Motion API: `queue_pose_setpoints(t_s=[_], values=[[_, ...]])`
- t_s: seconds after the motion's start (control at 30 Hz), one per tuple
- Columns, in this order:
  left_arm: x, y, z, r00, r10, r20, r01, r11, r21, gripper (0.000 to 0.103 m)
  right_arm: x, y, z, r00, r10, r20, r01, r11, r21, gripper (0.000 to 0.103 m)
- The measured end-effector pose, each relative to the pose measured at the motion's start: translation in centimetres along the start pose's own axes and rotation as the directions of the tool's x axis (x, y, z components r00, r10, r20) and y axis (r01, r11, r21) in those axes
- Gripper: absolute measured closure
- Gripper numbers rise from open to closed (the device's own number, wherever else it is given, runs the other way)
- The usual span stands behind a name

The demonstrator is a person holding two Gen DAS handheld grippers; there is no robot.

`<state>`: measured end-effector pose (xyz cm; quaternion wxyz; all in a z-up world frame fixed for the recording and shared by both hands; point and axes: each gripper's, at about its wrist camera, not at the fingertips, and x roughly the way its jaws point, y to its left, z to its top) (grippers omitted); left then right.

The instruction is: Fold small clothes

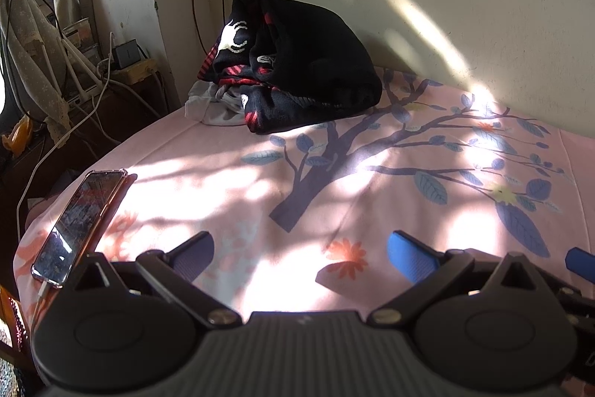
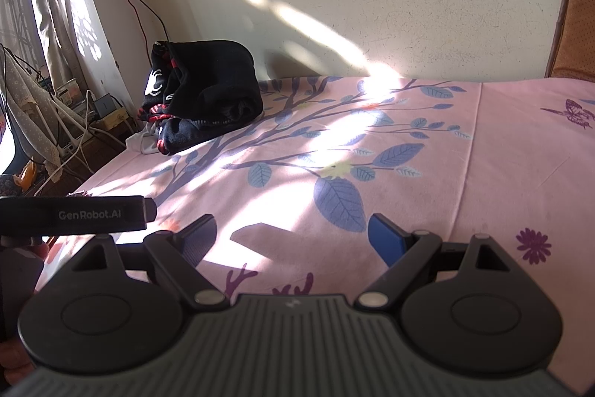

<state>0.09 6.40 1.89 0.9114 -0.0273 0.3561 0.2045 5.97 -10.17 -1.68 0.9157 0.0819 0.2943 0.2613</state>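
Note:
A heap of dark clothes (image 1: 297,69), black with red and white pattern, lies at the far left corner of the bed against the wall; it also shows in the right wrist view (image 2: 202,95). A pale grey-white garment (image 1: 215,105) pokes out beneath it. My left gripper (image 1: 301,253) is open and empty, low over the pink sheet, well short of the heap. My right gripper (image 2: 292,235) is open and empty beside it on the right. The left gripper's body (image 2: 74,214) shows at the left of the right wrist view.
The bed has a pink sheet (image 1: 334,173) with a tree print. A phone (image 1: 80,222) on a cable lies at the bed's left edge. A side table (image 1: 122,77) with chargers and cables stands left. A wall (image 2: 372,6) is behind, a headboard (image 2: 574,13) at right.

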Motion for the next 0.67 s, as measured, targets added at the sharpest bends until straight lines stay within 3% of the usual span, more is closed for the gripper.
queue_pose_setpoints(t_s=[0.47,0.67], values=[[0.25,-0.30,0.25,1.000,-0.011,-0.016,0.011,1.000,0.008,0.000,-0.01,0.02,0.00,1.000,0.000,0.000,0.000,1.000,0.000,0.012],[-0.31,-0.44,0.24,0.999,-0.033,0.014,0.033,0.999,0.014,0.000,0.00,0.03,-0.05,1.000,0.000,0.002,0.000,1.000,0.000,0.012]])
